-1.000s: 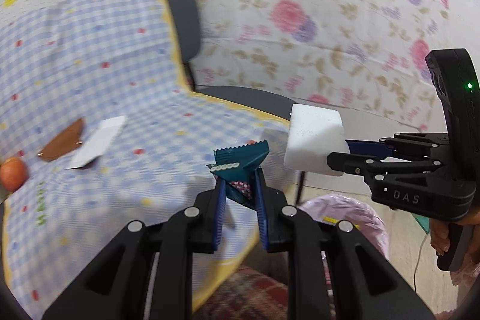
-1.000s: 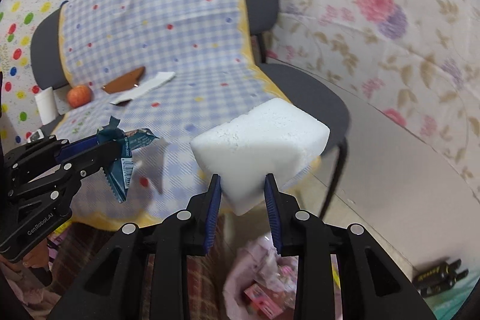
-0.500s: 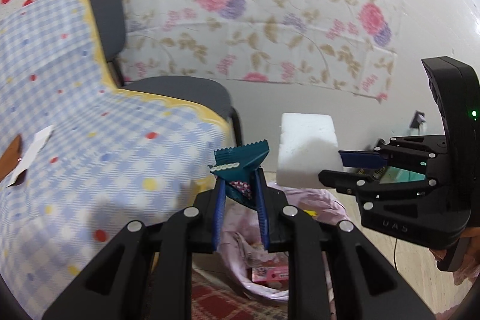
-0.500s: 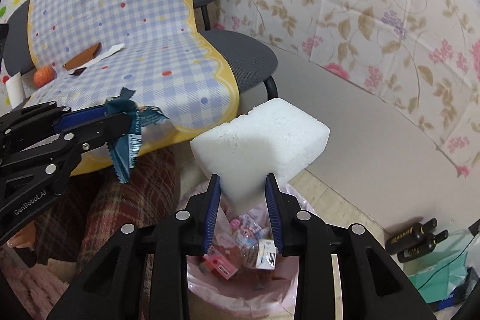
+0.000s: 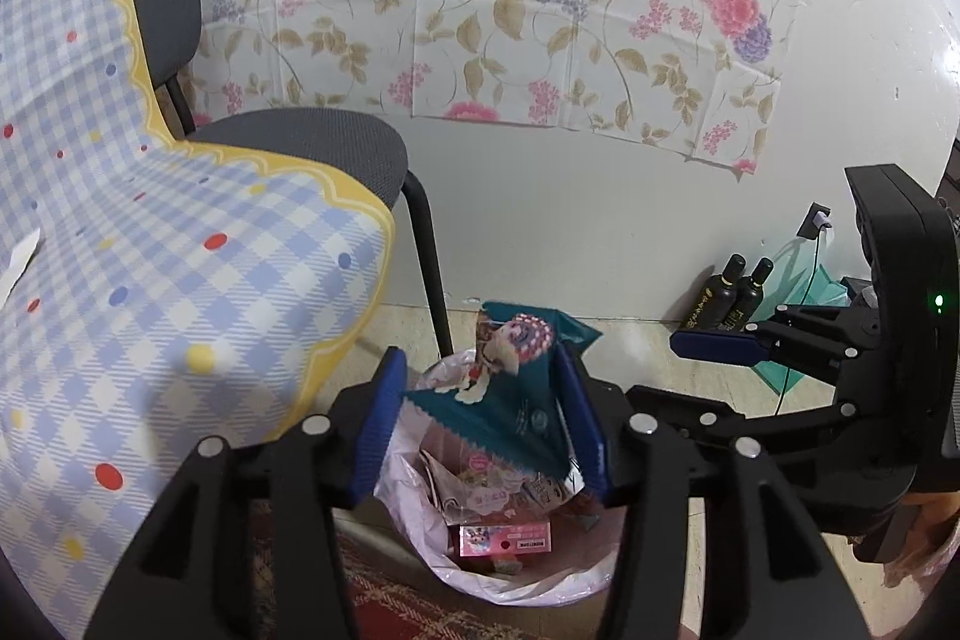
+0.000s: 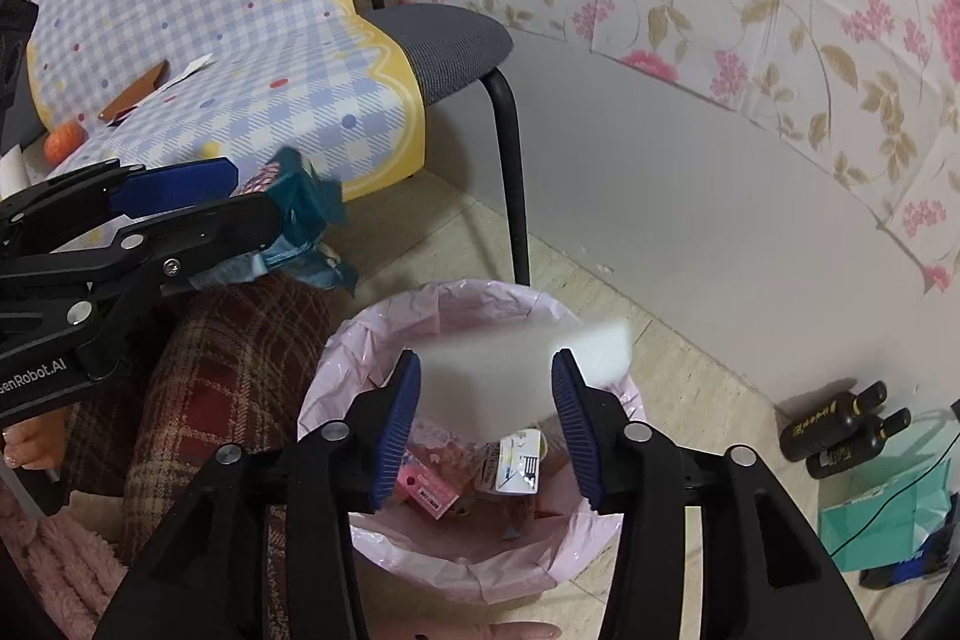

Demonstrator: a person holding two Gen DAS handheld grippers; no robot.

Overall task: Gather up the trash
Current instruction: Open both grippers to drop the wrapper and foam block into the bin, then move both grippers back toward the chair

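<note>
Both grippers hang over a bin lined with a pink bag (image 6: 372, 340) that holds packets; it also shows in the left wrist view (image 5: 420, 520). My left gripper (image 5: 483, 424) is open, and a teal snack wrapper (image 5: 510, 388) sits loose between its spread fingers. It shows from the side in the right wrist view (image 6: 312, 214). My right gripper (image 6: 486, 430) is open, and a white foam block (image 6: 516, 370), blurred, falls between its fingers toward the bin. The right gripper also appears at the right of the left wrist view (image 5: 714, 370).
A grey chair (image 5: 312, 142) draped with a blue checked cloth (image 6: 198, 16) stands left of the bin. On the cloth lie an orange (image 6: 63, 139), a brown scrap (image 6: 135, 91) and white paper. Two dark bottles (image 6: 840, 430) and a green bag (image 6: 888, 520) stand by the wall.
Both grippers have opened over the bin. The foam block has left the right fingers and is dropping. The teal wrapper has come loose in the left fingers.
</note>
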